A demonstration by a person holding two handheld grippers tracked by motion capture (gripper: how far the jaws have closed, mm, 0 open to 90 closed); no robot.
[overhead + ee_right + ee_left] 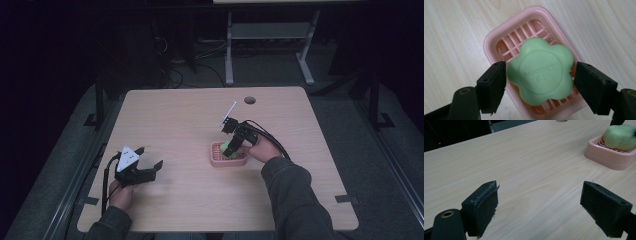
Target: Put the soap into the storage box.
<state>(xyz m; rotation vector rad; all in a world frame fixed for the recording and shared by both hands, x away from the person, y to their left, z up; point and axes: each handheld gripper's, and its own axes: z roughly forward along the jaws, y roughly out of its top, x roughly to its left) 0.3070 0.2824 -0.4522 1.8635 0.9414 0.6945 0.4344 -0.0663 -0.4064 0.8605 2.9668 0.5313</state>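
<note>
Where the high view gives a mere green speck under the right gripper (235, 141), the right gripper view reveals a pale green flower-shaped soap bar (541, 70) with raised lettering on its face, lying in a pink slatted plastic soap dish (496, 42) on the light wooden worktop (180, 125). Right jaws spread to either side of the soap, one edge touching or nearly so, a slim gap at the other; grip not closed. From the left gripper view, same dish (609, 157) and soap (620, 136) far off to one side. Left gripper (145, 167) low over bare worktop, jaws wide apart, grasping nothing.
</note>
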